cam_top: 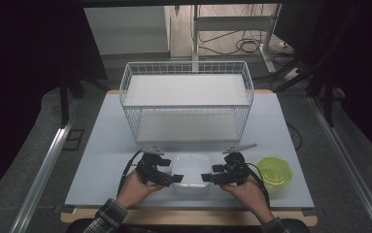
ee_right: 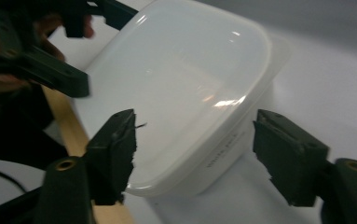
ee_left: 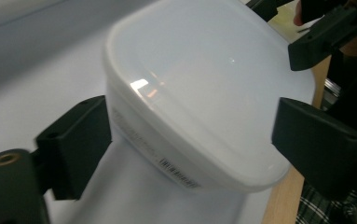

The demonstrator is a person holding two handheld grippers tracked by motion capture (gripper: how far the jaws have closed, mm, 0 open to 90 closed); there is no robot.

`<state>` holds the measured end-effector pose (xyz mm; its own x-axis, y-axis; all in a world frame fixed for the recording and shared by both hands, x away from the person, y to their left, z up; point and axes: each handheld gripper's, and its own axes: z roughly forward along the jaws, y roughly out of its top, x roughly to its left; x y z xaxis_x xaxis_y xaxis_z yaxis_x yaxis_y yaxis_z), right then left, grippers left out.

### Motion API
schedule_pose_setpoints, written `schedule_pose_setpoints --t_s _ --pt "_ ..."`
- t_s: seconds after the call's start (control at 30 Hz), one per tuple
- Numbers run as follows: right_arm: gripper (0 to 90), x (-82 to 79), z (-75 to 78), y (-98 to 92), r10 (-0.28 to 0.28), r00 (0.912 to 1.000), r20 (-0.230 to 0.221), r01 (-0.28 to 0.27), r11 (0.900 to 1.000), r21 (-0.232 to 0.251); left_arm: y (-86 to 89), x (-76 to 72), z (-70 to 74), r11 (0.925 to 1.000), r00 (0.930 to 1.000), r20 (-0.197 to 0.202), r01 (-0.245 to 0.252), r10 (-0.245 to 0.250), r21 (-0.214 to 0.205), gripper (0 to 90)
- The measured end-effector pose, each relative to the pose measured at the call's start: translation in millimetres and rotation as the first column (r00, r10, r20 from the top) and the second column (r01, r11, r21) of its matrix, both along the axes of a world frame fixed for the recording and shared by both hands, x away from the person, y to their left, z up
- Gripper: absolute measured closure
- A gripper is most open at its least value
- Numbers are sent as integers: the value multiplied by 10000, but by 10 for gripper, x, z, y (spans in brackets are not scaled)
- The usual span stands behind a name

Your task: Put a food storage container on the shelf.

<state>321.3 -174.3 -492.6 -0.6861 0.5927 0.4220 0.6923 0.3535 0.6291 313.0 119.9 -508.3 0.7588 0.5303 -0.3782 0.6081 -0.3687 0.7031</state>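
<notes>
A white lidded plastic container (cam_top: 192, 167) sits near the table's front edge, between my two hands. My left gripper (cam_top: 176, 178) is at its front left corner and my right gripper (cam_top: 207, 177) at its front right corner. In the left gripper view, the container (ee_left: 204, 93) lies between the left gripper's (ee_left: 190, 140) spread jaws, with a barcode label on its side wall. The right gripper view has a corner of the container (ee_right: 181, 84) between the right gripper's (ee_right: 199, 144) jaws, with a small gap at the right jaw. Both grippers look open around it.
A white wire basket rack (cam_top: 187, 102) with two levels stands at the back of the pale table (cam_top: 106, 145). A green translucent lidded bowl (cam_top: 274, 171) sits just right of my right hand. The table's wooden front edge (cam_top: 188, 217) runs close behind the container.
</notes>
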Motion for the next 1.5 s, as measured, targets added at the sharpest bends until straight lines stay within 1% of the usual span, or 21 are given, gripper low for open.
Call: schedule_pose_setpoints --t_s 0.03,0.07,0.13,0.17,0.2,0.23,0.3,0.37,0.43,0.47,0.5,0.53,0.57,0.63,0.73,0.83,0.93,1.1,1.33,1.43,1.5 --pt "350 27 -10 1 -11 9989 -478 20 9998 197 -19 20 -14 9999 9994 -337 -74 70 -115 138" --pt "362 35 -6 0 -95 9977 -667 109 9997 196 -18 26 -13 9998 9985 -531 -142 135 -122 141" --pt "397 45 10 -2 -225 9956 -904 239 9996 139 -5 31 -17 9988 9909 -1292 -420 386 -241 167" --pt "397 45 10 -2 -225 9956 -904 239 9996 139 -5 31 -17 9988 9909 -1292 -420 386 -241 186" --pt "423 48 20 -9 -278 9948 -976 291 9995 115 8 38 -23 9982 9849 -1667 -520 464 -294 186" --pt "476 37 40 -25 -405 9944 -978 419 9990 125 18 32 -29 9976 9813 -1851 -600 525 -347 218" --pt "493 30 48 -30 -488 9931 -1066 502 9987 105 20 3 -4 9966 9762 -2051 -779 706 -280 231" --pt "531 1 72 -35 -594 9927 -1047 600 9982 29 8 -57 60 9961 9813 -1718 -876 874 70 276" --pt "567 -53 110 -26 -768 9930 -898 758 9970 -139 9 -98 92 9949 9840 -1469 -986 1007 211 348" --pt "567 -53 110 -26 -768 9930 -898 758 9970 -139 12 -121 103 9940 9843 -1385 -1071 1092 226 348" --pt "578 -82 120 -20 -906 9921 -865 894 9958 -179 25 -138 114 9928 9835 -1358 -1179 1197 212 412" --pt "578 -82 120 -20 -906 9921 -865 894 9958 -179 37 -144 121 9920 9832 -1314 -1248 1263 200 412" --pt "581 -87 119 -20 -942 9918 -866 931 9955 -166 55 -146 131 9910 9831 -1253 -1323 1336 181 443" --pt "590 -99 117 -22 -1065 9904 -878 1058 9943 -129 71 -129 135 9904 9805 -1397 -1378 1379 110 499" --pt "592 -108 118 -21 -1103 9900 -874 1095 9939 -137 73 -137 142 9896 9793 -1429 -1434 1436 123 510" --pt "604 -152 137 -9 -1116 9919 -604 1103 9936 -239 64 -193 175 9882 9807 -1223 -1503 1528 295 536" --pt "622 -177 147 -8 -1112 9926 -491 1100 9936 -268 70 -235 181 9872 9814 -1075 -1574 1593 267 555" --pt "689 -282 159 -47 -1110 9934 -298 1113 9938 73 87 -446 187 9850 9840 -479 -1704 1715 275 615" --pt "711 -355 150 -74 -1187 9926 -235 1193 9926 226 79 -536 190 9837 9835 -296 -1779 1786 249 634" --pt "729 -404 147 -84 -1216 9925 -120 1219 9922 269 81 -633 202 9844 9850 -91 -1722 1726 350 664" --pt "743 -458 145 -87 -1225 9925 26 1223 9920 308 102 -662 183 9866 9868 -92 -1613 1616 259 678"
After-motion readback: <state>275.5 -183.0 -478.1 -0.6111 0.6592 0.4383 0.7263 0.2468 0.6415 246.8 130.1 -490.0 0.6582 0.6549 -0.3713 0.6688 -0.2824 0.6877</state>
